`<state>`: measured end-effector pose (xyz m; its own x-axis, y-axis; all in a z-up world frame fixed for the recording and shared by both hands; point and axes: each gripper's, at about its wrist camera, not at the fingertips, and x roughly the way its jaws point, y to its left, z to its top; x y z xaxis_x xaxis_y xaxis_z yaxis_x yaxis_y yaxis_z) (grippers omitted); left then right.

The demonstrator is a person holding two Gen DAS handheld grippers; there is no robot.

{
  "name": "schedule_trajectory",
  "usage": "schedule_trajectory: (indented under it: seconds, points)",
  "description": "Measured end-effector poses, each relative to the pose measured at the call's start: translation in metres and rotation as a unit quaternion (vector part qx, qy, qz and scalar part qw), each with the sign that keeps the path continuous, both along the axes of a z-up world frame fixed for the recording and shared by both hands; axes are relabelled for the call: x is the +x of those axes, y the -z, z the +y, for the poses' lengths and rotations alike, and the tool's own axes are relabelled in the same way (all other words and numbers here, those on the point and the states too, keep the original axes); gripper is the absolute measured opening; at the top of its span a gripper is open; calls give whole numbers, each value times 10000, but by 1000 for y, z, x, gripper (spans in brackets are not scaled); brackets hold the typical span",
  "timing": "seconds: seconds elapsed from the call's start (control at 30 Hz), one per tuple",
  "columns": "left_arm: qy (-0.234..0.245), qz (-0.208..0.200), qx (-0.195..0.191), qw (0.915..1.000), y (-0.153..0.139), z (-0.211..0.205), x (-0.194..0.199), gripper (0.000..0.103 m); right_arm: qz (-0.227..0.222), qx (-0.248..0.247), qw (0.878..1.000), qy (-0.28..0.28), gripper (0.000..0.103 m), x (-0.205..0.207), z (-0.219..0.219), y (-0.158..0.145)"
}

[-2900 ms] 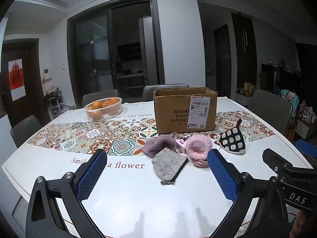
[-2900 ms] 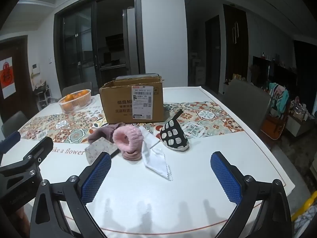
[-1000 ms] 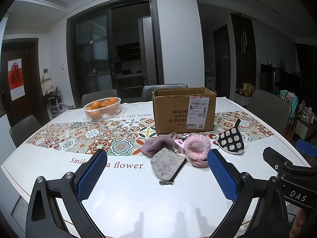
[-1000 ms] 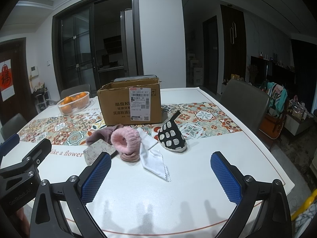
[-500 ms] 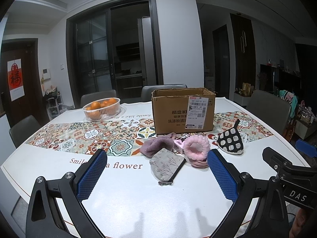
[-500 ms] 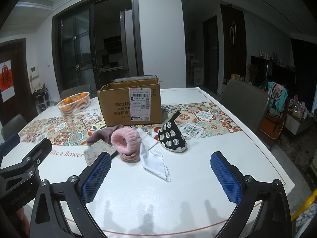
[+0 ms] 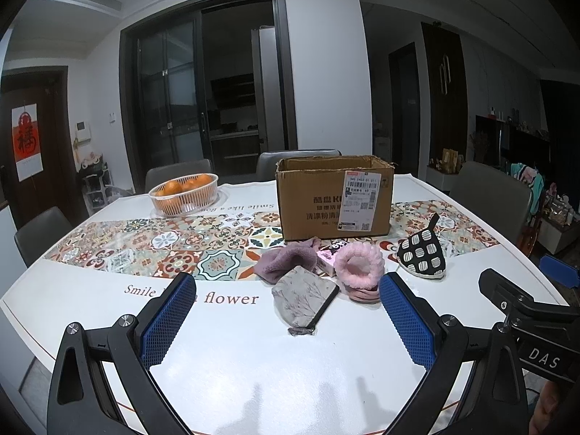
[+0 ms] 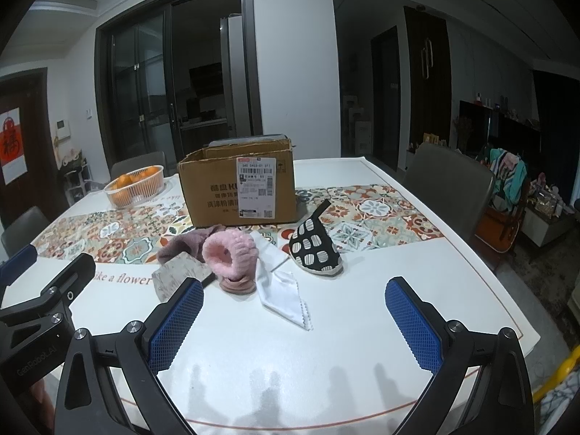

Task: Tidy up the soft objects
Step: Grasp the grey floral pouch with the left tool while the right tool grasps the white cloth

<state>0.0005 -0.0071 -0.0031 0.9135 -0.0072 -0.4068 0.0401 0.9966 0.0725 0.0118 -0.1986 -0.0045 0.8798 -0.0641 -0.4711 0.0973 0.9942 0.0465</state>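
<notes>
Our left gripper (image 7: 286,315) and right gripper (image 8: 293,311) hover spread and empty before the soft pile by the cardboard box (image 8: 239,190); grabbing the pink slipper (image 8: 232,259) could drag the white cloth (image 8: 282,290) touching it

A glossy white counter (image 8: 326,355) is seen; fluffy pink slipper (image 8: 232,253), matt brown cardboard box (image 8: 224,188), rough-textured blue pads (image 8: 175,324).

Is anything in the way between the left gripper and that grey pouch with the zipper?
Nothing visible is. The left gripper is open, and only bare white table lies between its blue fingers and the grey fabric zipper pouch. The fluffy pink slipper sits beside the pouch, not in front.
</notes>
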Motion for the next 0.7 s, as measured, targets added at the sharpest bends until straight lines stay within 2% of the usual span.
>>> schedule_trajectory:
  seconds: [0.3, 0.7]
  points:
    - [37, 241, 8, 9997, 19, 4, 24, 103, 195, -54, 9998, -11, 103, 21, 12, 23]
    - [95, 757, 56, 9971, 55, 4, 86, 100, 689, -12, 9975, -157, 102, 86, 14, 58]
